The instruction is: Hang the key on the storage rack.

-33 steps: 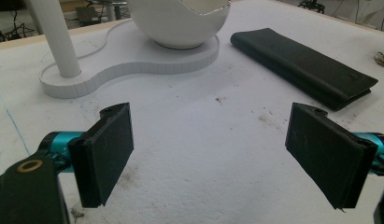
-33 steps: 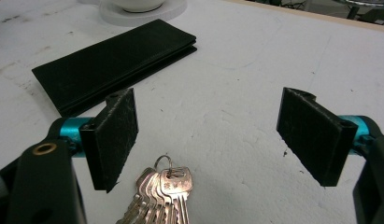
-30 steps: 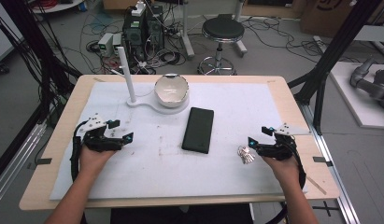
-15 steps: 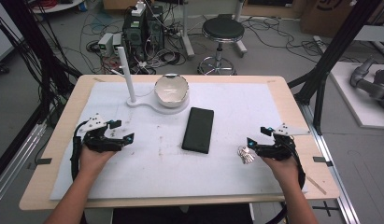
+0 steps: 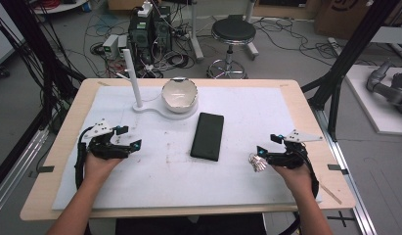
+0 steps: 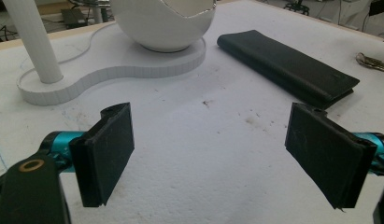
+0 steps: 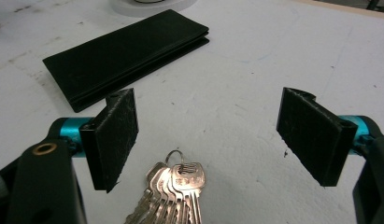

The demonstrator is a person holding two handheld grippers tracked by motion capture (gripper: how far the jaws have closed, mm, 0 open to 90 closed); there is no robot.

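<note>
R gripper (image 5: pixel 261 155) resting on white mat (image 5: pixel 247 186) at R side, jaws wide apart, nothing gripped; bunch of keys (image 7: pixel 173 189) lying flat on mat between the jaws, nearer its L pad, not clamped. L gripper (image 5: pixel 131 138) on mat at L side, jaws also spread, holding nothing. Black wallet (image 5: pixel 208 135) mid-table btwn both grippers. White bowl (image 5: pixel 179 93) on stand w/ post (image 5: pixel 132 77) behind wallet.

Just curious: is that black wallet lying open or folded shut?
Folded shut: the wallet lies flat on the table, its two halves stacked along the edge.
</note>
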